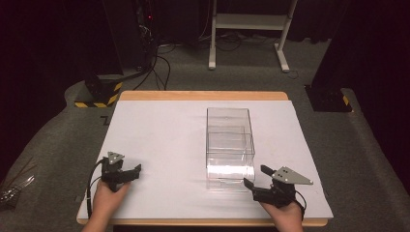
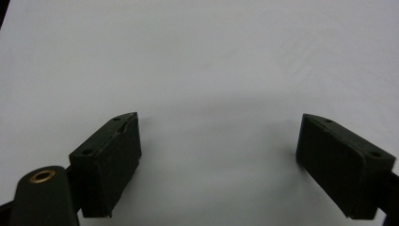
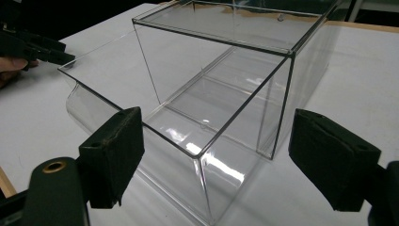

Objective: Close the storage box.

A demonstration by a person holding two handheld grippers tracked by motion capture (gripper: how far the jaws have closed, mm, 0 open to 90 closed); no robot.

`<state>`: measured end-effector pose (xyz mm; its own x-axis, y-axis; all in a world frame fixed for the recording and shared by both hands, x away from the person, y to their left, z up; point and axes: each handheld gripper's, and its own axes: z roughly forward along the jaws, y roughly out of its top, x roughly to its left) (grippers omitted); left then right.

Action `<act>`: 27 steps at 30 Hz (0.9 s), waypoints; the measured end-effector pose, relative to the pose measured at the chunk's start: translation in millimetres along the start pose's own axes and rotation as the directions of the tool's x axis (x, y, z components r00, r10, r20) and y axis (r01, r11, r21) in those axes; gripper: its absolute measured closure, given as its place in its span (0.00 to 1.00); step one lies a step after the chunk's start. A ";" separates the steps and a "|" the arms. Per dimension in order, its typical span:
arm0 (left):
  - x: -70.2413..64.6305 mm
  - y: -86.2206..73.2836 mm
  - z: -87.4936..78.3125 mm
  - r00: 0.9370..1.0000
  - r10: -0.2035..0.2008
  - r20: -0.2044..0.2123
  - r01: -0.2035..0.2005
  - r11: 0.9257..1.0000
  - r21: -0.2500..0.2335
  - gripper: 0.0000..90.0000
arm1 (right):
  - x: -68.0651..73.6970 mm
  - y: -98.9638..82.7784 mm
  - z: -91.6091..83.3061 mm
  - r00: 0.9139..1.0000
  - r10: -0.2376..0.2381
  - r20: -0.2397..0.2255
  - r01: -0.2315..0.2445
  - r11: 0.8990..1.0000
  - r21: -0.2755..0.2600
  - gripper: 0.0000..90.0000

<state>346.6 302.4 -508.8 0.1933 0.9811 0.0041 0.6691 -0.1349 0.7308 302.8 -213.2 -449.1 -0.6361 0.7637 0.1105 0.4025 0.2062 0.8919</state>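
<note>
From the high view, a wooden table [image 1: 203, 95] is standing on grey carpet, with a white sheet [image 1: 164, 140] covering most of its top. A clear plastic box [image 1: 229, 145] is sitting on the sheet right of the middle, its long side running from the far edge toward the near edge, and its drawer [image 1: 231, 166] is sticking partway out toward the near edge. The left gripper [image 1: 126, 173] is resting near the near left corner of the sheet, held by the person's left hand [image 1: 107, 198], jaws pointing right and standing apart with nothing between them. The right gripper [image 1: 256, 177] is lying near the near right corner, held by the right hand [image 1: 285, 215], jaws apart and pointing toward the box's near end, just beside the drawer front.

In the left gripper view, the left gripper [image 2: 219, 141] is showing its two black jaws spread wide over bare white sheet [image 2: 202, 61], gripping nothing.

In the right gripper view, the right gripper [image 3: 216, 155] is facing the box [image 3: 244, 70] with its jaws wide apart. The pulled-out drawer [image 3: 164, 141] is lying between them, its near corner pointing at the camera; I cannot tell whether either jaw is touching it. The other gripper [image 3: 33, 47] is showing at the left edge, well apart from the box.
</note>
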 end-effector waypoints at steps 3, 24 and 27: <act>0.2 0.1 0.0 1.000 0.002 0.000 -0.002 1.000 0.000 0.16 | 1.7 -2.7 -3.1 1.000 -0.007 0.005 0.007 1.000 0.001 0.21; 0.2 0.1 0.0 1.000 0.002 0.000 -0.002 1.000 0.001 0.16 | 3.3 -15.5 5.5 0.999 -0.022 0.036 0.020 0.999 0.050 0.16; 0.2 0.1 0.0 1.000 0.002 0.000 -0.002 1.000 0.001 0.16 | 2.7 -15.4 7.7 0.999 -0.022 0.047 0.020 0.999 0.050 0.15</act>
<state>346.6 302.6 -508.8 0.1947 0.9809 0.0058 0.6690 -0.1371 0.7305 300.0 -209.6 -465.9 -0.6136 0.7865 0.0699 0.4217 0.2516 0.8711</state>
